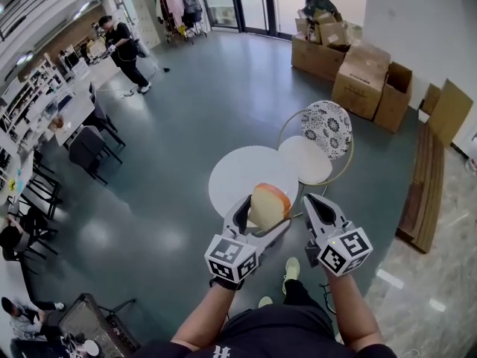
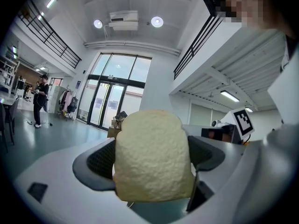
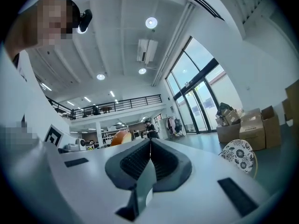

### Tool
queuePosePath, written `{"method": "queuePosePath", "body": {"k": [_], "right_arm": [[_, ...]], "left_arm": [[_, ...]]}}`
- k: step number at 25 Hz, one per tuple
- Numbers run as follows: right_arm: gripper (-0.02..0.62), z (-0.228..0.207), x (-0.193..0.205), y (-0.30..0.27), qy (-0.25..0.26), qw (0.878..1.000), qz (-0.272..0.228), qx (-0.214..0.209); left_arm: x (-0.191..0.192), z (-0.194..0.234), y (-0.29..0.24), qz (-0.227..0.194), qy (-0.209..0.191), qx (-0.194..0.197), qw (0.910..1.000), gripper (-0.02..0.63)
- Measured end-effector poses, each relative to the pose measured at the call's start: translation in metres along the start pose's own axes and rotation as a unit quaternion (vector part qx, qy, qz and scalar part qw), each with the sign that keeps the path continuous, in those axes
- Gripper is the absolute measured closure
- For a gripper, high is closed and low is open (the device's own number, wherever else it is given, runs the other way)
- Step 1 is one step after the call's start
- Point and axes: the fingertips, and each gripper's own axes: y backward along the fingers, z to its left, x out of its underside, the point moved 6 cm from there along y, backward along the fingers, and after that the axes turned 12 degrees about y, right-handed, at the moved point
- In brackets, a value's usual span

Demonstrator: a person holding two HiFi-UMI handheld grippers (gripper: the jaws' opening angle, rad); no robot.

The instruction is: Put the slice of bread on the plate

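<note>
A slice of bread [image 1: 270, 202] with a pale face and an orange-brown crust stands upright between the jaws of my left gripper [image 1: 266, 210], held in the air above the round white table [image 1: 227, 177]. In the left gripper view the bread [image 2: 152, 155] fills the gap between the two dark pads. My right gripper [image 1: 313, 200] hovers just right of the bread, shut on nothing; its pads [image 3: 161, 160] meet in the right gripper view. The bread's crust [image 3: 120, 137] shows to the left there. No plate shows in any view.
A chair with a round white seat [image 1: 304, 159] and a flower-patterned back [image 1: 326, 129] stands right of the table. Cardboard boxes [image 1: 358, 69] pile up at the back right. Desks and chairs [image 1: 82, 136] line the left. A person [image 1: 123, 51] stands far off.
</note>
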Motion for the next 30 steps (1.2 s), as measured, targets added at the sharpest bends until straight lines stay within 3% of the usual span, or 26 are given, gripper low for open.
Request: {"method": "queuePosePath", "body": {"k": [18,30], "right_arm": [[0.589,-0.142,0.011,-0.145,-0.02,0.995,0.024,-0.098],[0.589,-0.169,0.049,-0.188,-0.04,0.994,0.055,-0.085]], "left_arm": [[-0.033,0.093,-0.135,-0.011,0.008,-0.11,0.9939,0.114],[0.004,0.153,-0.174,0.05,0.017,-0.122,0.9911,0.114]]}}
